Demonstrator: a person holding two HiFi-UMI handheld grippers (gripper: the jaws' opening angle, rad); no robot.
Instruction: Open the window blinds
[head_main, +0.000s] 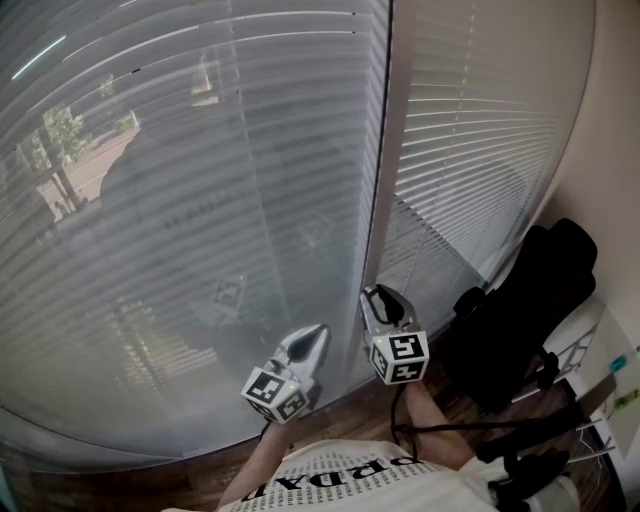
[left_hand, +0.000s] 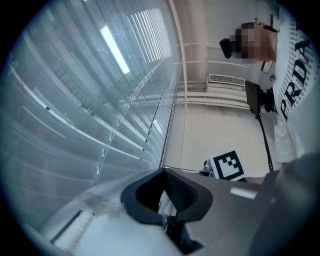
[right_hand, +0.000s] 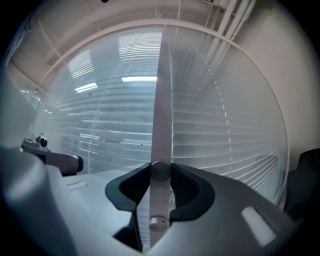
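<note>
Two slatted blinds cover the window. The left blind (head_main: 200, 200) has its slats tilted enough that trees and a street show through. The right blind (head_main: 480, 150) looks closed. A window post (head_main: 388, 180) stands between them. My right gripper (head_main: 378, 295) reaches to the foot of that post. In the right gripper view it (right_hand: 160, 167) is shut on a grey tilt wand (right_hand: 161, 115) that hangs straight down between the jaws. My left gripper (head_main: 318, 335) points up at the left blind (left_hand: 75, 125). Its tips (left_hand: 163, 171) meet, and I cannot see anything between them.
A black office chair (head_main: 530, 300) stands at the right, close to the right blind and the side wall (head_main: 615, 150). Cables and dark gear (head_main: 530, 470) lie on the wooden floor under it. The person's printed shirt (head_main: 370, 485) fills the bottom edge.
</note>
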